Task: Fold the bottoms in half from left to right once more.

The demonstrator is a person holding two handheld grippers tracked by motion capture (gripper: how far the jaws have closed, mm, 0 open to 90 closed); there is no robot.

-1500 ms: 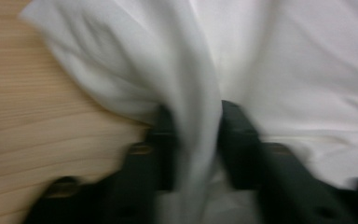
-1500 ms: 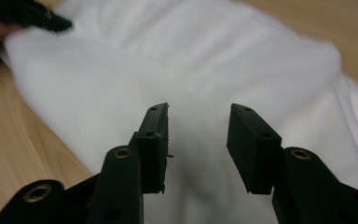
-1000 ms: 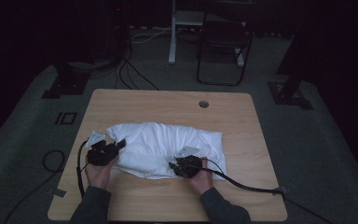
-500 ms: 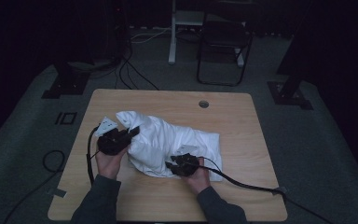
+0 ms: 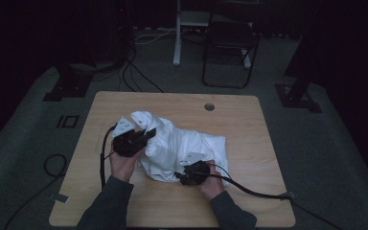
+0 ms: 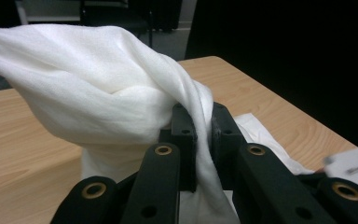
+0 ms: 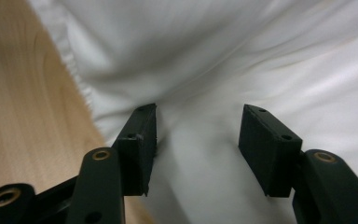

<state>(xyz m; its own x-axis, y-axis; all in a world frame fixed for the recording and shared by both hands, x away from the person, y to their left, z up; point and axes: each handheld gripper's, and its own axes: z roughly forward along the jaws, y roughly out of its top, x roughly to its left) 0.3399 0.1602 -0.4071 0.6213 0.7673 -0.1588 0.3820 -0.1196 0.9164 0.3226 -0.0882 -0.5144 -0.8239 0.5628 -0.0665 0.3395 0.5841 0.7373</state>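
left gripper (image 6: pixel 198 135) is clamped on a bunched end of the white cloth (image 5: pixel 172 143), lifting it off the wooden table (image 5: pixel 249 124). right gripper (image 7: pixel 196 140) has just been opening, its jaws now apart over the near edge, cloth between them but unpinched. best to carry that raised end across evenly, avoiding twist.

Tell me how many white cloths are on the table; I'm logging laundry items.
1. The white cloth lies bunched mid-table, its left end lifted in the left gripper, its near edge at the right gripper. More could be hidden in its folds.
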